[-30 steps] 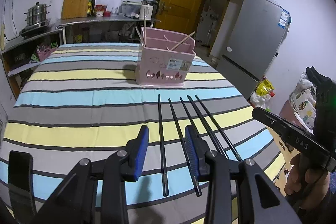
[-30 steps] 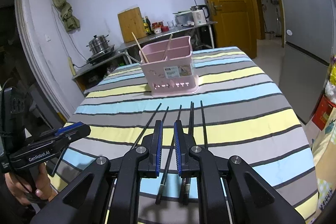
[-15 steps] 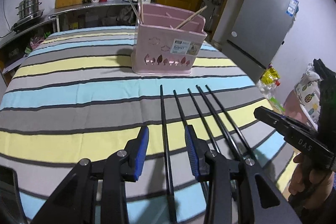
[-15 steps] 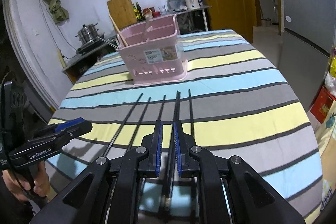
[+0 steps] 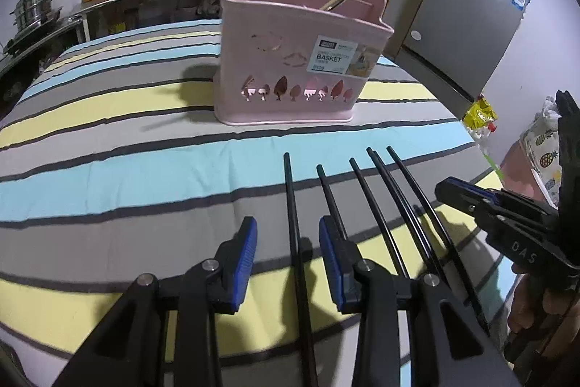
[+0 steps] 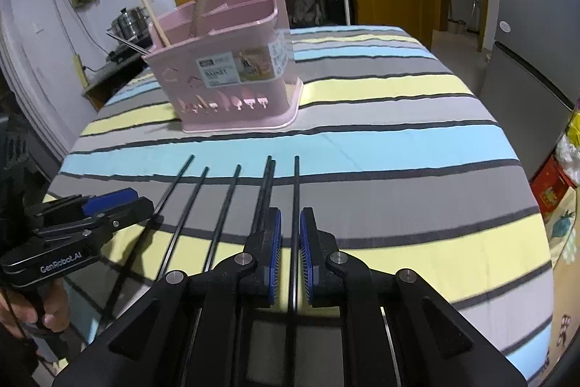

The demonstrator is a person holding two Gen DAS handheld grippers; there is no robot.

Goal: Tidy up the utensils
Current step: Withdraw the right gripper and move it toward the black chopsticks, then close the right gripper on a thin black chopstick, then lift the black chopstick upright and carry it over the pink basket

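With the left gripper [image 5: 288, 242] half open astride the leftmost black chopstick [image 5: 291, 205] and the right gripper [image 6: 290, 234] narrowly parted around the rightmost chopstick [image 6: 296, 191], neither gripping, each should descend centred before closing, the pink utensil basket [image 5: 290, 60] standing at 12 o'clock.

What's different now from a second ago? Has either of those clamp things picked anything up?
Both have come forward and down toward the black chopsticks, so the pink basket looms larger. The left gripper now straddles the leftmost chopstick, jaws apart; the right gripper lines up over the rightmost chopstick, jaws narrow. Nothing is gripped yet. Chopsticks, basket and striped cloth haven't moved.
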